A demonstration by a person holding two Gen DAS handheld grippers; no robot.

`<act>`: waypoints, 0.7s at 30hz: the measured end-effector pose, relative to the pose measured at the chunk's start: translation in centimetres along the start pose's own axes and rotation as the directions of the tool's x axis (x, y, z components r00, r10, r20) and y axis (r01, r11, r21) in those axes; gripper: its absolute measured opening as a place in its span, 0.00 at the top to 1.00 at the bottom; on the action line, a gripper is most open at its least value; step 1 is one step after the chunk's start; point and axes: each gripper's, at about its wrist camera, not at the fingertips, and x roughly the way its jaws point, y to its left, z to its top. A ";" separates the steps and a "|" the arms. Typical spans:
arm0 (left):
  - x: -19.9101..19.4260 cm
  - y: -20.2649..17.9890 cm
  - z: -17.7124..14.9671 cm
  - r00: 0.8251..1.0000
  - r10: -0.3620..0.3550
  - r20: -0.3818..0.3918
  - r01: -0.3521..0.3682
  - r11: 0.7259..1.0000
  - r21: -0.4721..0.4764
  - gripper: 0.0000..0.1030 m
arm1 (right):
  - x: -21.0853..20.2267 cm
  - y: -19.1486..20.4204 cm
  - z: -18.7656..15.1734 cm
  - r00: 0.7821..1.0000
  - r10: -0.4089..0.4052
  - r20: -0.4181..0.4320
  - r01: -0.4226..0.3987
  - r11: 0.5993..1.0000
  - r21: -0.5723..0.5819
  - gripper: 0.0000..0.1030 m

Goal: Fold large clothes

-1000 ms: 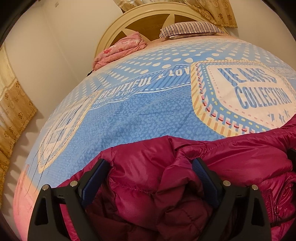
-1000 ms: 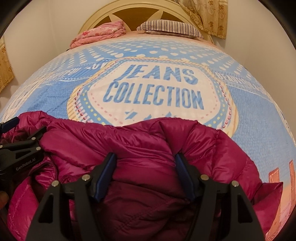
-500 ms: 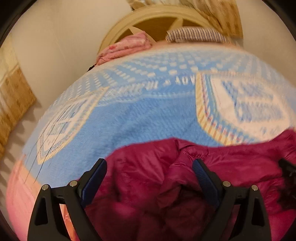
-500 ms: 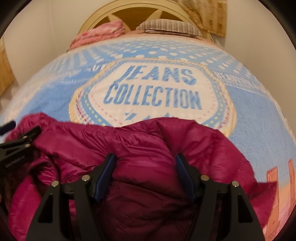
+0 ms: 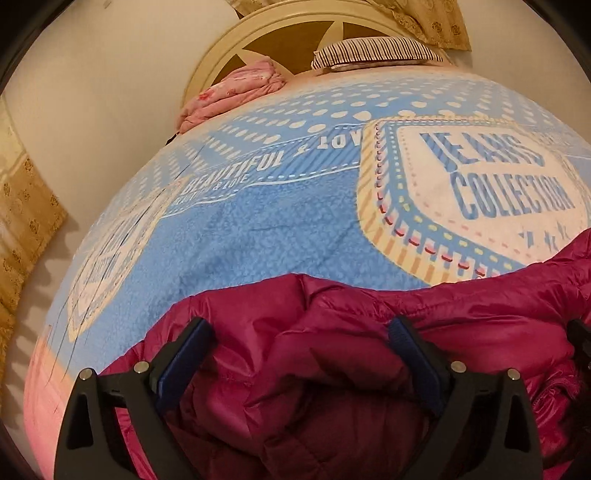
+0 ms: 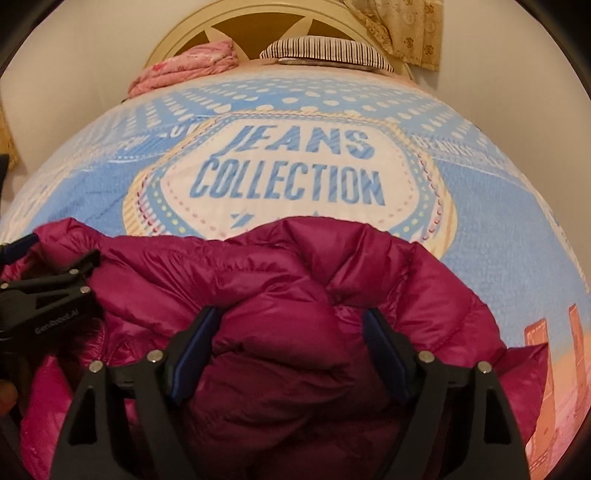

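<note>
A magenta puffer jacket (image 5: pixel 332 332) lies bunched at the near end of the bed, also seen in the right wrist view (image 6: pixel 280 280). My left gripper (image 5: pixel 299 332) has its jaws wide apart with a thick bundle of the jacket between the blue pads (image 5: pixel 181 360). My right gripper (image 6: pixel 290 325) also stands wide, with a puffy fold of the jacket filling the gap between its pads (image 6: pixel 194 350). The left gripper's black body (image 6: pixel 48 291) shows at the left edge of the right wrist view.
The bed is covered by a blue blanket (image 6: pixel 498 206) printed "JEANS COLLECTION". A pink folded quilt (image 6: pixel 184 68) and a striped pillow (image 6: pixel 325 50) lie by the cream headboard (image 5: pixel 280 33). Walls flank both sides; gold curtains (image 5: pixel 26 206) hang at the left.
Both grippers dipped and came back with the jacket between their jaws. The jacket's far edge now reaches slightly farther up the blanket print in the right wrist view.
</note>
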 end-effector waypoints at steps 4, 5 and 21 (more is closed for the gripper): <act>0.6 0.4 0.5 1.000 -0.004 -0.022 0.004 1.000 -0.001 0.01 | 0.1 0.0 0.3 1.000 -0.003 -0.017 0.003 1.000 -0.013 0.18; 0.3 0.6 1.0 0.999 -0.004 -0.033 0.005 1.000 0.024 0.01 | -0.3 -0.2 0.6 1.000 0.003 -0.026 -0.004 1.000 -0.022 0.19; -16.1 13.9 -19.4 0.998 -0.037 -0.051 0.036 0.999 -0.028 0.02 | -16.9 -7.6 -17.9 0.999 0.012 -0.040 -0.010 0.998 0.057 0.08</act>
